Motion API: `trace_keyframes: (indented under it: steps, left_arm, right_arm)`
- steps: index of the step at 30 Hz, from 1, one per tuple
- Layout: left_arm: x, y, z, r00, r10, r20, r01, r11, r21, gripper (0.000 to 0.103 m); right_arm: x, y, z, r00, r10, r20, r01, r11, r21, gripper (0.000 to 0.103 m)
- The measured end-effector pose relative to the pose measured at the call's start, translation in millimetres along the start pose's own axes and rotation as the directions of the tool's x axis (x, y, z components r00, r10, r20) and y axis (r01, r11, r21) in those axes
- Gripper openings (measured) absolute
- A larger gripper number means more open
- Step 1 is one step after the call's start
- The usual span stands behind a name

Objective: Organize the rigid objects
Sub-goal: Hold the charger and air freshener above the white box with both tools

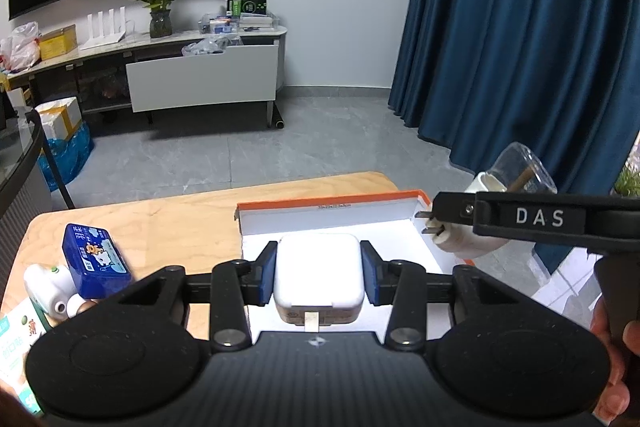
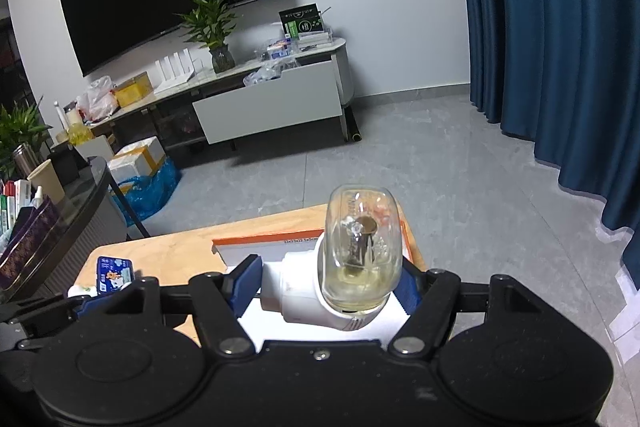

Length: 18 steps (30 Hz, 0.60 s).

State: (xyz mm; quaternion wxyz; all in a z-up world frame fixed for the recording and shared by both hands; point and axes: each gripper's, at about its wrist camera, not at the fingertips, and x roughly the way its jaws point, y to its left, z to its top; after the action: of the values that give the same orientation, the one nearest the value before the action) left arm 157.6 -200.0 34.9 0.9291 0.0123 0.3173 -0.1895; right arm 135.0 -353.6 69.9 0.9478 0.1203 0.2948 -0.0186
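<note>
Both tongs are clamped, left gripper (image 1: 319, 273) on the white charger (image 1: 319, 267), right gripper (image 2: 326, 283) on the plug-in vaporizer (image 2: 352, 267), held over the orange-rimmed box (image 1: 332, 217) at the table's far right corner; lowering and release are required next.

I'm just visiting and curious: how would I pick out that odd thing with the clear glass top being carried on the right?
Start at the wooden table and find the shallow orange-edged box on it. Over the box's right end, the right gripper is shut on a plug-in vaporizer. Its white body with metal prongs and a clear bottle holding a little yellowish liquid set it apart from the plain white charger in the left gripper.
</note>
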Motion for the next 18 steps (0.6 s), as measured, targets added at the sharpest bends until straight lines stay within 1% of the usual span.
trace_keyframes:
  steps: [8,18]
  left_arm:
    - [11,0,-2,1.0,-0.013,-0.028,0.012,1.0,-0.013,0.043]
    - [18,1,-2,0.999,-0.017,-0.045,0.016,0.999,-0.029,0.043]
  right_arm:
    - [9,-1,-1,1.0,-0.004,-0.012,0.004,1.0,-0.001,0.082]
    - [20,-2,1,1.0,-0.016,-0.026,0.016,1.0,-0.008,0.082]
